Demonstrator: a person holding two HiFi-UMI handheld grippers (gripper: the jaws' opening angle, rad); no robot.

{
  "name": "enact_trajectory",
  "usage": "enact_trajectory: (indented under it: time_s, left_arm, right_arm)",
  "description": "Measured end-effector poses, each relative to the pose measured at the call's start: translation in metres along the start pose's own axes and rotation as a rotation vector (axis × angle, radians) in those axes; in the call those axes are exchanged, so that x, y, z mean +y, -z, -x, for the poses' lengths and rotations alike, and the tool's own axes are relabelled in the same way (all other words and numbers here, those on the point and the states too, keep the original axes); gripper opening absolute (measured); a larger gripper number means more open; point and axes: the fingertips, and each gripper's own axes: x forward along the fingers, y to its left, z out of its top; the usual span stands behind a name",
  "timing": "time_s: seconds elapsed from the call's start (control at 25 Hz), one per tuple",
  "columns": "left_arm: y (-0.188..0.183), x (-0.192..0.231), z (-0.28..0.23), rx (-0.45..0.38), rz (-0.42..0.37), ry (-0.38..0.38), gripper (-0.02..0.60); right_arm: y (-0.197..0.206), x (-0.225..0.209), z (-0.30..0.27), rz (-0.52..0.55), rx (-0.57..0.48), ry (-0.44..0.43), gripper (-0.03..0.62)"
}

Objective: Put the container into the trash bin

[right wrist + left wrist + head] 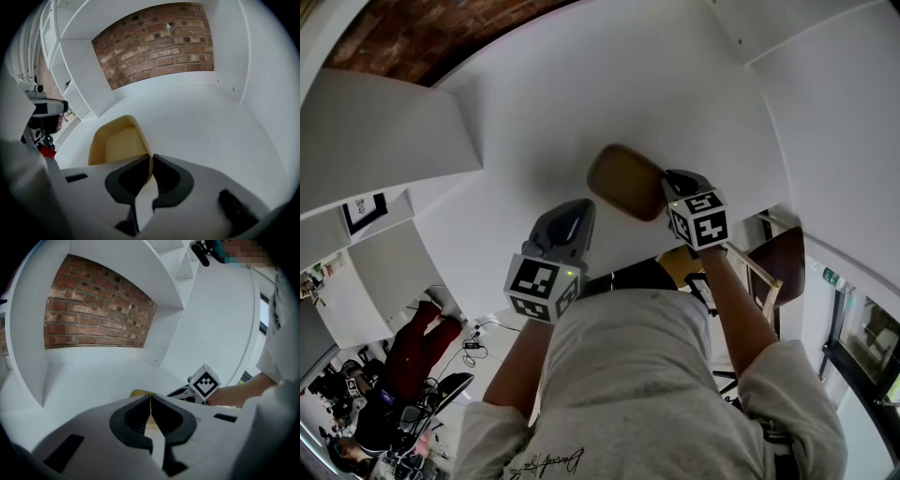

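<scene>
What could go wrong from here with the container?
1. The right tool pinches only the thin rim of the container; it may swing or slip out when lifted.
2. The left tool is shut and sits close beside the container; it could knock it.
3. No trash bin shows in any view, so the carry route can't be checked.

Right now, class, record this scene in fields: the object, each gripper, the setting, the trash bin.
Object: tan, rounded, shallow container
Right gripper: shut on the container's rim
Left gripper: jaws together at the container's edge; grip unclear
Setting: white shelf bay, red brick back wall
Trash bin: not in view
</scene>
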Motion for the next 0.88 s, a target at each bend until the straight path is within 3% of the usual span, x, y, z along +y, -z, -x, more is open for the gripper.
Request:
enact_trajectory:
  time_s: [0.88]
  left_arm:
    - [0.010,-0.013,0.022,-0.013,-0.035,0.037,0.017]
  right_arm:
    - [0.009,0.020,0.029,-0.052,-0.052,0.014,0.043]
